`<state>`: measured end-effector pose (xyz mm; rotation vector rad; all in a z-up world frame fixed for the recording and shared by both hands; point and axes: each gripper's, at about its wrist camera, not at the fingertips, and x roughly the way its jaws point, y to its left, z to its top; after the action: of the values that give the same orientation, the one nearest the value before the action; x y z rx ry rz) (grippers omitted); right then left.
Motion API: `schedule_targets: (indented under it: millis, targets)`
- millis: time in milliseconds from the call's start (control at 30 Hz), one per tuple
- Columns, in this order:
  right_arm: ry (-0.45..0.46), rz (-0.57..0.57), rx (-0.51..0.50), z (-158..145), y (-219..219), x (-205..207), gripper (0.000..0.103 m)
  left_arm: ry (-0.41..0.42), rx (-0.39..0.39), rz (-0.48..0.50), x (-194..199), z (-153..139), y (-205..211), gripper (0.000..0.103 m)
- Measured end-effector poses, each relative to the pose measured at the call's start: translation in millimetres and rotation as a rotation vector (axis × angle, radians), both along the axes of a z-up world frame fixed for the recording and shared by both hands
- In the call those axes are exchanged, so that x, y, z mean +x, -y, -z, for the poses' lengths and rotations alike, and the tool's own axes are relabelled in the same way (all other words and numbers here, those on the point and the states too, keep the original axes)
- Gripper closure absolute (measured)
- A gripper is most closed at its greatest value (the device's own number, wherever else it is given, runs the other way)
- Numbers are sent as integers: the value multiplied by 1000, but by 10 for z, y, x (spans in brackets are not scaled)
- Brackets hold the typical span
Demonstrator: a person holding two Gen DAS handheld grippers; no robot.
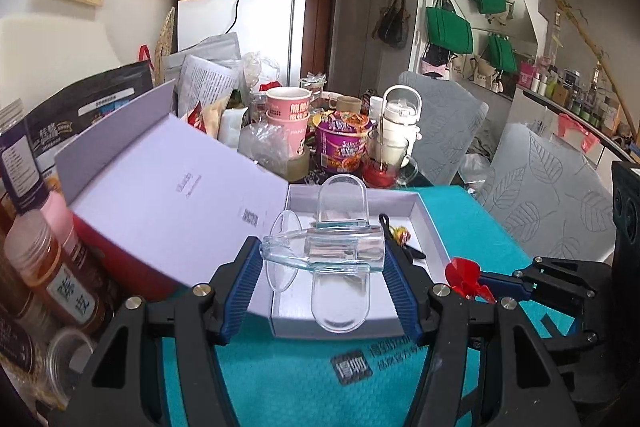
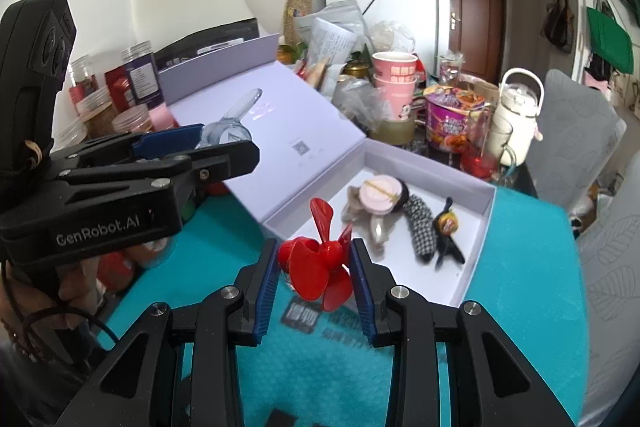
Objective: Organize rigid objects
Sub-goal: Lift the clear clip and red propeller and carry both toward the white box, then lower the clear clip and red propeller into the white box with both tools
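The left gripper (image 1: 324, 267) is clamped on a clear, transparent plastic airplane-shaped piece (image 1: 328, 251); its blue ribbed pads (image 1: 244, 287) press against the two ends of the piece's body, which lies crosswise between them, with the rounded wings extending toward and away from the camera. The piece is held in the air above the near edge of the open white cardboard box (image 1: 434, 227), which rests on the teal table mat (image 1: 304, 387). The box's hinged lid (image 1: 172, 195) leans open to the left. The right gripper (image 2: 314, 267) is clamped on a small red plastic propeller (image 2: 316, 263); the hub sits between the pads, and the blades fan out above and below them. The propeller is held just in front of the box's near corner. Inside the box lie a round pink compact (image 2: 378, 197), a black-and-white checked fabric item (image 2: 420, 227) and a lollipop (image 2: 446, 223).
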<state>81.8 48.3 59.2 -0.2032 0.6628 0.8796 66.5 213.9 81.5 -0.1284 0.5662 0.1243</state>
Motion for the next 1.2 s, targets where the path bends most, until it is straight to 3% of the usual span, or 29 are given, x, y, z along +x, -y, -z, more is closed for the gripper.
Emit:
schedule_targets:
  millis: [600,833,1200]
  targets:
    - [80,119,55,-218,-61,869,69,-1,-11,25,931,-6,-107,43]
    - [41,126,66,-97,-113,1107,69,-33,-14,-17,1132,157,-227,43]
    - [-17,152,5,223,-187,1366,69,-124,-1,10,1384,457,-179,43]
